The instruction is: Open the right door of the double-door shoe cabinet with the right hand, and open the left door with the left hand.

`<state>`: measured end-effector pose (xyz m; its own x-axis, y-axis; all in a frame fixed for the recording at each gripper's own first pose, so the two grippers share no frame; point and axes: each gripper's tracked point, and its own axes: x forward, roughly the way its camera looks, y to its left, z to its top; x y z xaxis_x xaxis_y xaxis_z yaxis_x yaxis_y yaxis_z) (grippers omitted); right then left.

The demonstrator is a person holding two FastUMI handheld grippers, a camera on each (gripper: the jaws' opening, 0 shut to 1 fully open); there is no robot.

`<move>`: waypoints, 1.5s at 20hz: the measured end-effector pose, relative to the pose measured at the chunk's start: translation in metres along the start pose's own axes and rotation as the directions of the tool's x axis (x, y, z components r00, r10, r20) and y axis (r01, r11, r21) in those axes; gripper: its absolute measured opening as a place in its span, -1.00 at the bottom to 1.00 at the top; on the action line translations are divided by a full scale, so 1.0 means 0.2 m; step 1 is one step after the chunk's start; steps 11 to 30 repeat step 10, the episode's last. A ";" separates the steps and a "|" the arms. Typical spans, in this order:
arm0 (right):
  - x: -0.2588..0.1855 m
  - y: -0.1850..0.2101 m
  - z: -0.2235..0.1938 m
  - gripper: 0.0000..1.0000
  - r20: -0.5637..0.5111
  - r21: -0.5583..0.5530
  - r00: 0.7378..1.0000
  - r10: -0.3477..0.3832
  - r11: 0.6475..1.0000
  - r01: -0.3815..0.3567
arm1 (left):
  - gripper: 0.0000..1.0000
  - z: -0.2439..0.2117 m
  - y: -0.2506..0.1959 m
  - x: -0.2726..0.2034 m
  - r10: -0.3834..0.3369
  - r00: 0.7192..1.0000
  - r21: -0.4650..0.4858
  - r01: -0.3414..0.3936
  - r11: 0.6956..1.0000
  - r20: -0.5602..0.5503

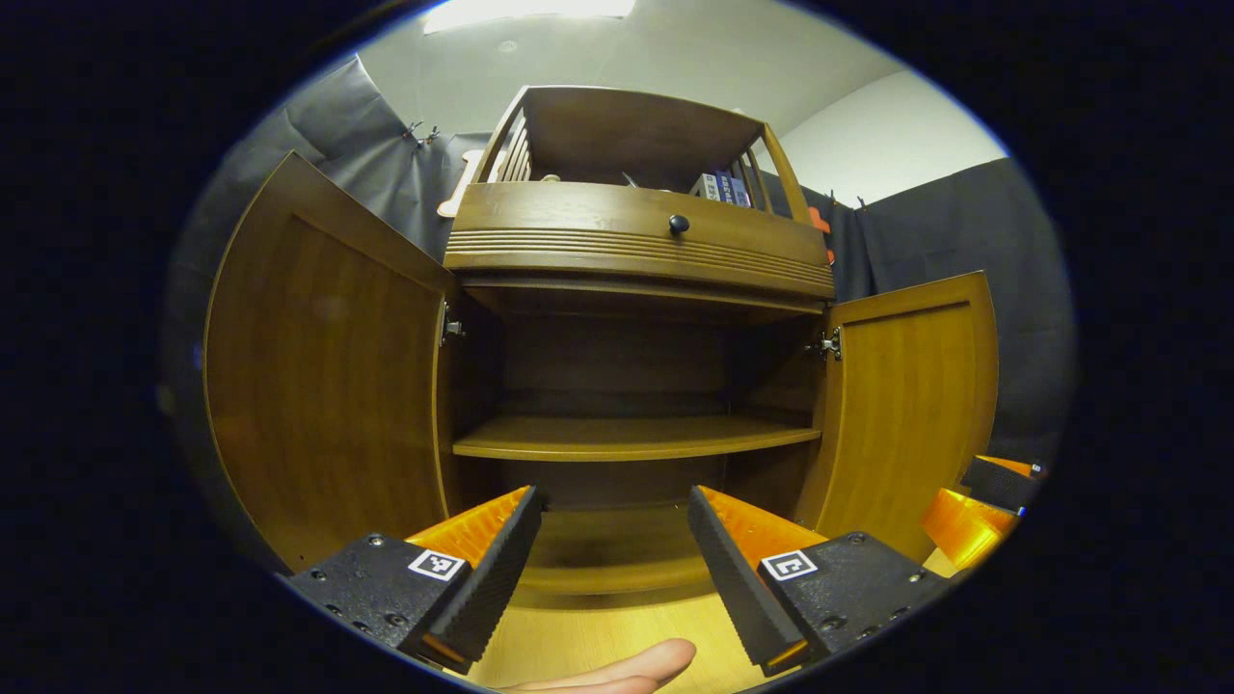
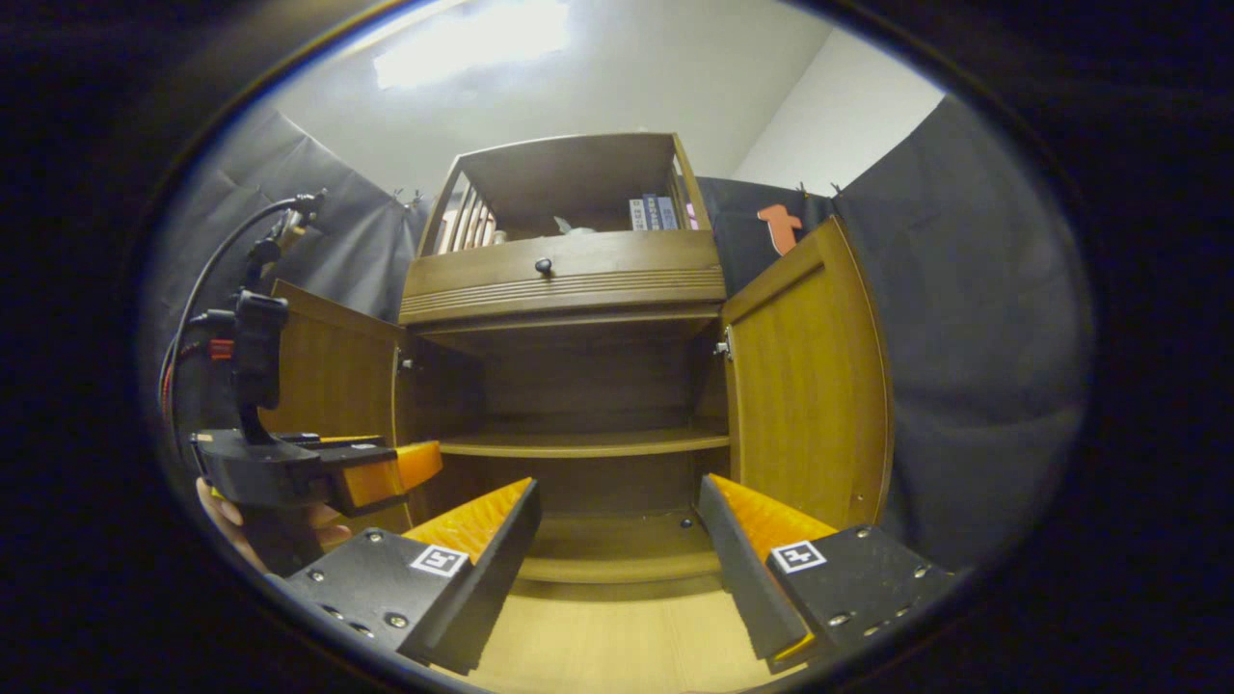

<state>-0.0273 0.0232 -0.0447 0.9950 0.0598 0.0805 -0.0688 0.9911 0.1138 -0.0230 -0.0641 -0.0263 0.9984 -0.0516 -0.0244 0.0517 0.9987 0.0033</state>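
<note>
While both doors (image 1: 328, 366) (image 1: 906, 405) stand open, square markers (image 1: 436, 564) on fingers, unreadable.

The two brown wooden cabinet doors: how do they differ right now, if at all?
In the left gripper view, the left brown wooden cabinet door swings out to the left, hinged on its right edge; the right brown wooden cabinet door swings out to the right, hinged on its left edge. There the left door looks larger, probably just nearer the camera. Both stand wide open, matching recessed panels, with neither claw touching them.
</note>
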 end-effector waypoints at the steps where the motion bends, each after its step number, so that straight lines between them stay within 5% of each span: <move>1: -0.01 0.00 0.01 0.96 0.004 0.000 1.000 -0.004 1.000 0.004 | 0.86 0.01 0.00 0.00 -0.002 1.000 -0.002 0.002 1.000 0.004; 30: -0.07 -0.03 0.00 0.96 0.001 0.033 1.000 -0.010 0.999 0.010 | 0.84 0.00 -0.01 -0.02 -0.004 1.000 0.022 0.003 1.000 0.013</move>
